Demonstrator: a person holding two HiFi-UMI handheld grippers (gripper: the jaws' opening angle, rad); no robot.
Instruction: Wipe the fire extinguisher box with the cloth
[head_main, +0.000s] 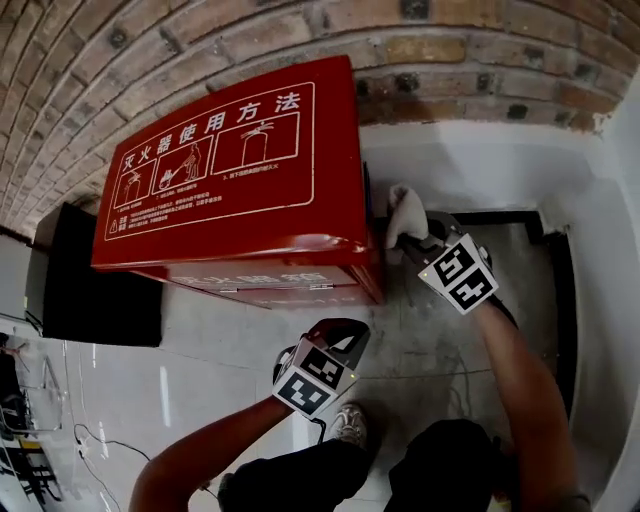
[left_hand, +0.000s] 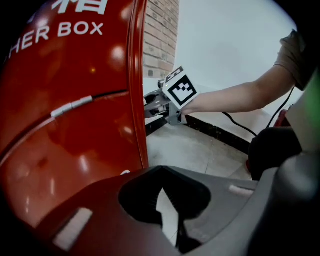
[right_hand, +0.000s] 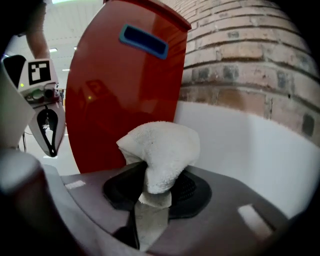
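Observation:
The red fire extinguisher box (head_main: 235, 180) stands against the brick wall, with white instruction pictures on its top. My right gripper (head_main: 408, 240) is at the box's right side, shut on a bunched white cloth (head_main: 405, 210). The cloth (right_hand: 160, 147) sticks up between the jaws of the right gripper (right_hand: 157, 175), close to the box's red side panel (right_hand: 125, 95); I cannot tell whether it touches. My left gripper (head_main: 345, 330) hangs just below the box's front edge. In its own view the left gripper (left_hand: 160, 172) looks shut and empty beside the red front door (left_hand: 65, 125).
A brick wall (head_main: 470, 60) with a white lower band (head_main: 470, 165) runs behind the box. A black cabinet (head_main: 100, 290) stands left of it. A black skirting strip (head_main: 565, 300) edges the grey tiled floor (head_main: 440, 340). The person's shoe (head_main: 350, 425) and a cable (head_main: 110, 445) lie below.

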